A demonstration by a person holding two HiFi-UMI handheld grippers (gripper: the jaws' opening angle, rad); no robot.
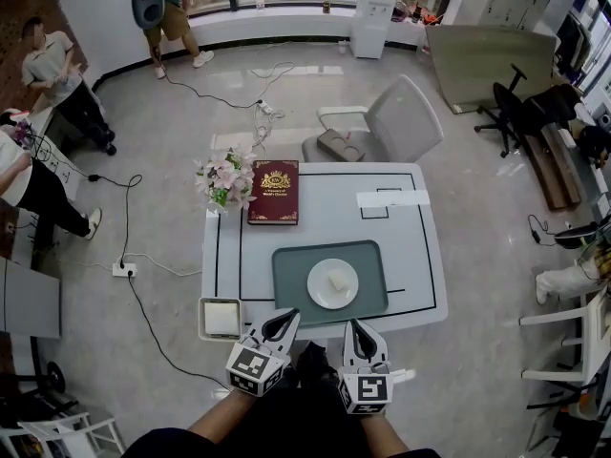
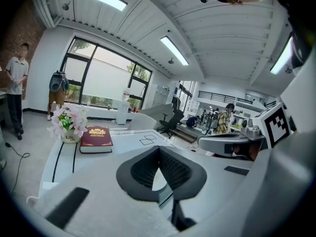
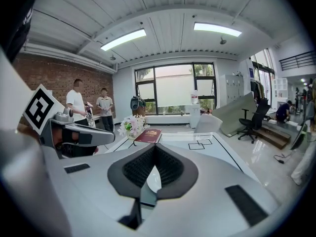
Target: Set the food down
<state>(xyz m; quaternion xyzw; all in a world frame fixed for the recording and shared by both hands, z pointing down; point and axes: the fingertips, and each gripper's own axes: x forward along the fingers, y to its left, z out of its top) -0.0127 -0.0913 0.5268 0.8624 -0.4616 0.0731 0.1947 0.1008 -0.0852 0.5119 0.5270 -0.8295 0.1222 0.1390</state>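
A small pale piece of food lies on a white plate, which sits on a grey-green tray at the front of the white table. Both grippers hover at the table's front edge, just short of the tray. My left gripper points toward the tray's near left corner, and its jaws meet at the tips with nothing held. My right gripper sits below the plate, also shut and empty. In the left gripper view the left gripper shows its tips touching, and the right gripper looks the same in the right gripper view.
A dark red book and a pot of pink flowers stand at the table's far left. A white square dish rests at the front left corner. A grey chair stands behind the table. People stand at the far left.
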